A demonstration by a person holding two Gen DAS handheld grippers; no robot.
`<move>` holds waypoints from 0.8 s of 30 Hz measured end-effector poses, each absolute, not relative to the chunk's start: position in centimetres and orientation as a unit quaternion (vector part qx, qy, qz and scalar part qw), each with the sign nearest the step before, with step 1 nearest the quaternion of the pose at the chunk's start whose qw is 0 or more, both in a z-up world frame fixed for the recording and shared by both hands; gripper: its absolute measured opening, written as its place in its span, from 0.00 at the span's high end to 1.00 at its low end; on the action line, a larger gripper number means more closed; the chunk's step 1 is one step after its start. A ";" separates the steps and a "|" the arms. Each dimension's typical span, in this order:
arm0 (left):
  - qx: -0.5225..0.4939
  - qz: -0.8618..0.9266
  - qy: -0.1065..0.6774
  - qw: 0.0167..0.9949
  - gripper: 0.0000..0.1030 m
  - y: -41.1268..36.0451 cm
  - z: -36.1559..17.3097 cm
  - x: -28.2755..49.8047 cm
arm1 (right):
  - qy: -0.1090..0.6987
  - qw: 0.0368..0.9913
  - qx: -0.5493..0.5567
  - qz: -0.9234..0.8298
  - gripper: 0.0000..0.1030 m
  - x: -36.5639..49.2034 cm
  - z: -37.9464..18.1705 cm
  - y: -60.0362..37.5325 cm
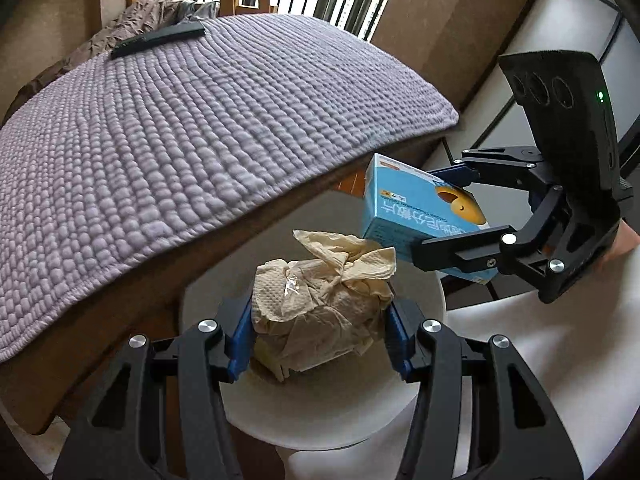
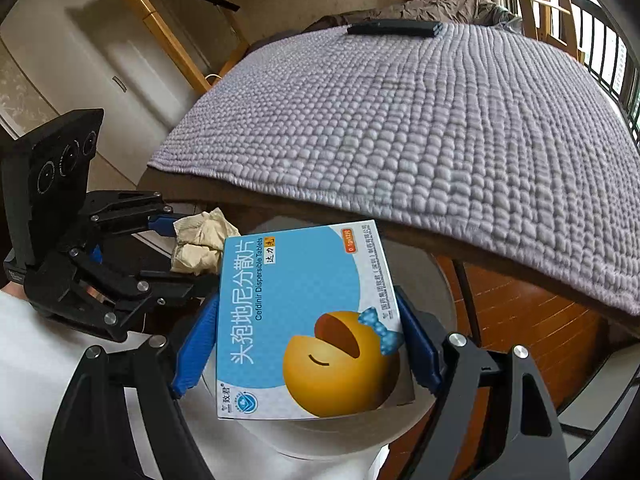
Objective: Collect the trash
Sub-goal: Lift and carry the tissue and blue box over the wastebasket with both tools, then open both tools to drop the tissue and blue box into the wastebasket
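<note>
Bed (image 1: pixel 208 128): covered by a lilac quilt; a dark flat remote (image 1: pixel 158 38) lies near its far end (not part of the job).
Bin (image 1: pixel 320 412): white, round, open-topped, on the floor beside the bed; both loads hang above its mouth.
Right gripper (image 2: pixel 308 344): jaws clenched on a blue medicine box (image 2: pixel 304 320), blue pads pressing its two long sides.
Left gripper (image 1: pixel 320 336): jaws clenched on a wad of crumpled paper towel (image 1: pixel 324 304), the wad sitting squarely between the pads.
Position: box is up and to the right of the wad, the two close together.
Risk, box: if let go while it overhangs the rim, it would likely land flat on the edge and tip to the floor.
Risk, wad: loose folds could snag on a pad and cling on release.
Risk, grippers: working this close, they may bump.
</note>
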State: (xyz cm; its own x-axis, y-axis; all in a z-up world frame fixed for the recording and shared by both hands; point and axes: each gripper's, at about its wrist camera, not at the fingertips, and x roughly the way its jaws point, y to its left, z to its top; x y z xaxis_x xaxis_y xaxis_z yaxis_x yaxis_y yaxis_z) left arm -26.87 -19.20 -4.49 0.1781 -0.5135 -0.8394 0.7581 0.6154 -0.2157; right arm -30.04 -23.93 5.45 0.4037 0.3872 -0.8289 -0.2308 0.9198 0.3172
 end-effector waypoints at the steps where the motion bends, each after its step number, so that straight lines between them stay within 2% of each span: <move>1: 0.128 -0.419 0.487 0.756 0.47 -19.3 -4.7 -26.9 | 0.516 0.833 0.077 0.184 0.23 -29.9 5.2 -24.0; 24: 0.146 -0.397 0.519 0.743 0.47 -20.7 -9.4 -26.9 | 0.567 0.817 -0.002 0.107 0.23 -29.7 0.8 -21.3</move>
